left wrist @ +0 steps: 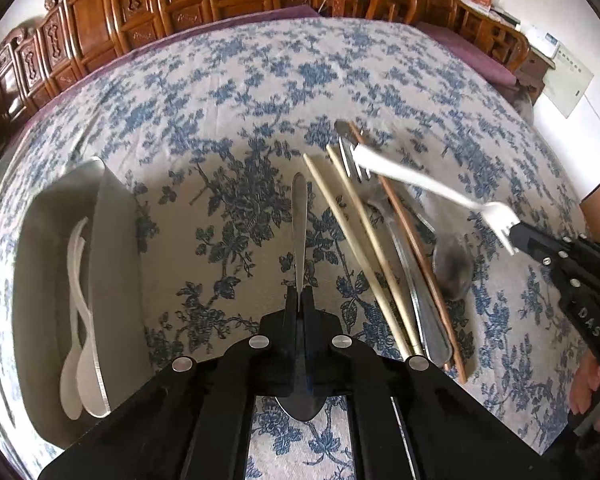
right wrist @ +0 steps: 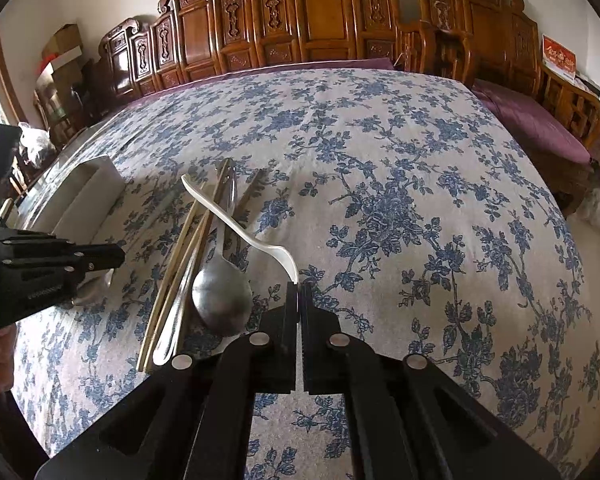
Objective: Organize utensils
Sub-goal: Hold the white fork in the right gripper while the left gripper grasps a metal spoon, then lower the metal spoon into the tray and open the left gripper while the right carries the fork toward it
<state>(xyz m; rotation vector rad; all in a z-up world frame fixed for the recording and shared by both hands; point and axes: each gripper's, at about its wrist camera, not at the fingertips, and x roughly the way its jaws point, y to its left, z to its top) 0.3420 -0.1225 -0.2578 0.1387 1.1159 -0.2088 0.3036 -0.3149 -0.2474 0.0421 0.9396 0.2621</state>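
My left gripper (left wrist: 299,294) is shut on a metal spoon (left wrist: 299,224), handle pointing away, bowl under the jaws; it also shows in the right wrist view (right wrist: 112,258). My right gripper (right wrist: 299,290) is shut on a white plastic fork (right wrist: 236,220), held above the pile; it also shows in the left wrist view (left wrist: 516,236) with the white fork (left wrist: 420,180). On the cloth lie pale chopsticks (left wrist: 356,248), a metal fork (left wrist: 380,208), a brown chopstick (left wrist: 412,252) and a metal spoon (right wrist: 220,292). A white tray (left wrist: 112,240) at left holds white plastic spoons (left wrist: 78,320).
The table has a blue floral cloth (right wrist: 400,200). Carved wooden chairs (right wrist: 300,16) line the far edge, a purple-cushioned bench (right wrist: 540,124) stands at right. The tray also shows at left in the right wrist view (right wrist: 88,196).
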